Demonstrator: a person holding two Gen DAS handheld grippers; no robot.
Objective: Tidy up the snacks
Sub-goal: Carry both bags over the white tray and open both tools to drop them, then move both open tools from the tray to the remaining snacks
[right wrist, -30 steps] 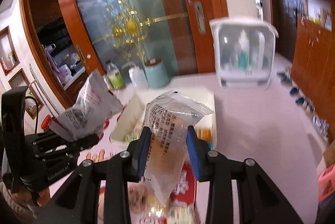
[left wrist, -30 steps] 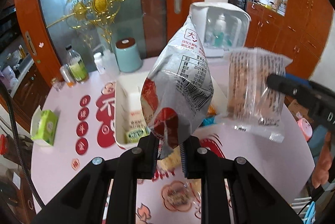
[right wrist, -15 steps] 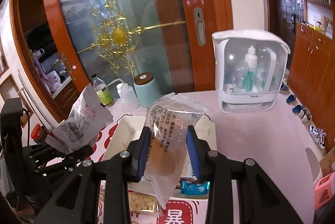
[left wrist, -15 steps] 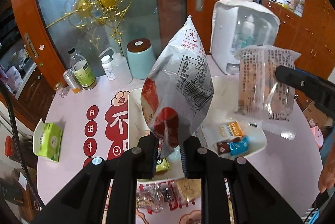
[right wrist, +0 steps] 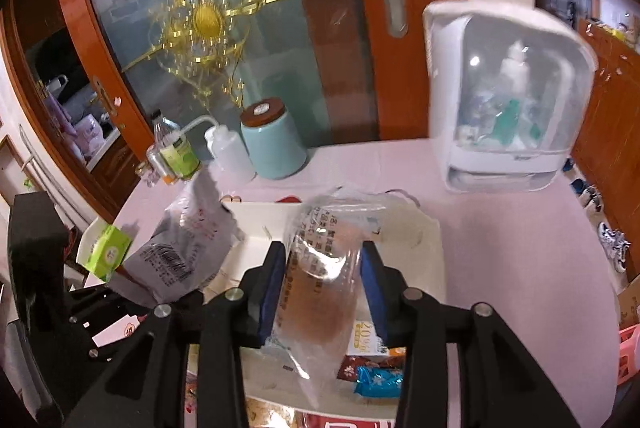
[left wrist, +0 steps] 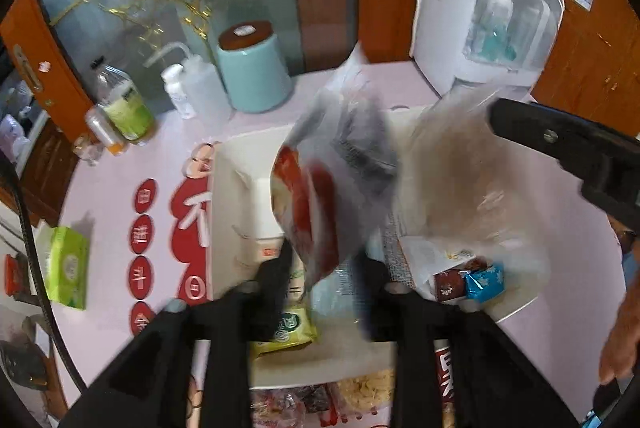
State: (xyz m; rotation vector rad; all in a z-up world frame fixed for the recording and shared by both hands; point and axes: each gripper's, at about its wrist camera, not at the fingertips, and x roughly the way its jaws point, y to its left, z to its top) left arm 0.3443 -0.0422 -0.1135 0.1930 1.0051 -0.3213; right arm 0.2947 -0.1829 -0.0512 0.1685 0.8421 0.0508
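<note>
Left wrist view blurs the silver-and-red foil snack bag (left wrist: 328,180) between opening left gripper (left wrist: 324,264) fingers above the white plastic tray (left wrist: 228,228); print unreadable. Right gripper (right wrist: 324,276) fingers, opening, flank a clear cracker packet (right wrist: 320,280).

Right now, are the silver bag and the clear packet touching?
Apart. The right wrist view shows bare white tray between the silver bag and the clear packet.

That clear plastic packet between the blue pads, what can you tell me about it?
The clear snack packet is crinkly, see-through plastic with dark print near the top and something brownish inside. It hangs roughly upright between the right gripper, whose jaws are opening, over the white tray. Beside it the left gripper lets go of a silver and red bag.
</note>
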